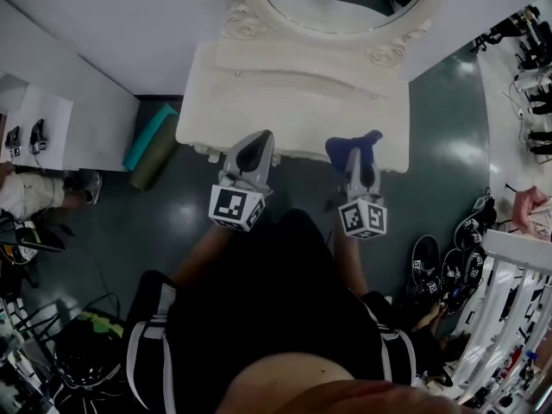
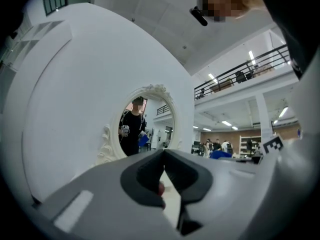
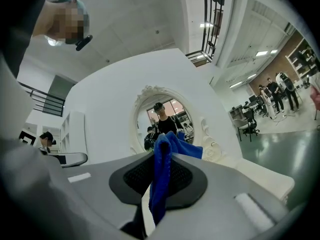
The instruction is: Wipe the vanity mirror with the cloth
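Dark green floor (image 1: pixel 172 222) and a white wall (image 1: pixel 129 33) surround the white vanity table (image 1: pixel 293 102) we stand at. Our right gripper (image 3: pixel 160 154) has its jaws pressed together on the blue cloth (image 3: pixel 160 184). The cloth runs lengthwise down the gap between them, with a fold standing up past the tips. Our left gripper (image 2: pixel 164 153) holds nothing, and its pads meet at the tips.

From the head view we see both grippers side by side over the table's front edge. The cloth pokes forward toward the mirror (image 1: pixel 345 3), of which only the lower arc of the frame shows. The bare tabletop lies between the grippers and the glass.

Each gripper view shows us the whole mirror: an oval with its long axis upright in a carved white frame, facing us. In the glass a person in black holds something blue.

Only the head view shows the rolled mats (image 1: pixel 151 149) on the floor left of the table. Only the left gripper view shows a railed balcony (image 2: pixel 245 74), and only the right gripper view shows people at desks (image 3: pixel 260 114) off to the side.
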A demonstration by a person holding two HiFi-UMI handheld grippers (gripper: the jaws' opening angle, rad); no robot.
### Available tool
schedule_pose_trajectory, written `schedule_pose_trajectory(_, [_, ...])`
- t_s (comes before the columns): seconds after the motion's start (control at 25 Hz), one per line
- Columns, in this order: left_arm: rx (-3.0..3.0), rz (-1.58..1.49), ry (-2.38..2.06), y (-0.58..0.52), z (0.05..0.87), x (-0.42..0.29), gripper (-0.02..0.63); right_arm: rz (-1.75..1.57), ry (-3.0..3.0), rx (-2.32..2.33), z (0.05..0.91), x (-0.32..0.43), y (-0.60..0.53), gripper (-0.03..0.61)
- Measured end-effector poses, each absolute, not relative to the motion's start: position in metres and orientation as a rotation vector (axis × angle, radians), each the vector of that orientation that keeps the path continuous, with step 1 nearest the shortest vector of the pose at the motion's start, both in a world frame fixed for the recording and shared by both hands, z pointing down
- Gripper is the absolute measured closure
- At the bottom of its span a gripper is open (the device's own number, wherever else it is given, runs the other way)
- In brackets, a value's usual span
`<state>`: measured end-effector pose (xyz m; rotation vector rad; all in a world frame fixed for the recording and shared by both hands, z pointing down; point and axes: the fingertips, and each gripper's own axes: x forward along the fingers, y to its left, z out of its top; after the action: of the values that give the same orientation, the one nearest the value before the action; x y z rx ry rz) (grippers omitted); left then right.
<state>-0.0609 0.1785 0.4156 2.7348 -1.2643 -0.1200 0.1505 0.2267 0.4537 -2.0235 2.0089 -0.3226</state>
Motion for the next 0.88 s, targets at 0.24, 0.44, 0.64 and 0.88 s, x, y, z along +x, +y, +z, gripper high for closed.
schedule_pose_trajectory(0.24, [2.727,-0.118,-1.250,0.128,0.411,-0.061,0.603,-0.337,1.975,-2.025,0.447,0.149,0.175,0.534])
schedule_pose_trajectory(0.44, [2.720,-0.121,-1.269,0.086,0.416,-0.030,0.603,-0.322,1.987,-1.961,0.444,0.172,0.117,0.534])
schedule_pose_trajectory(0.64, [2.704,-0.133,-1.320,0.040,0.414,0.004,0.603,-0.331,2.014,-1.898,0.444,0.202,0.064,0.534])
schedule_pose_trajectory(0.88, [2.662,-0.132,-1.382,-0.004,0.412,0.019,0.603,-0.326,2.039,-1.864,0.441,0.220,0.011,0.534])
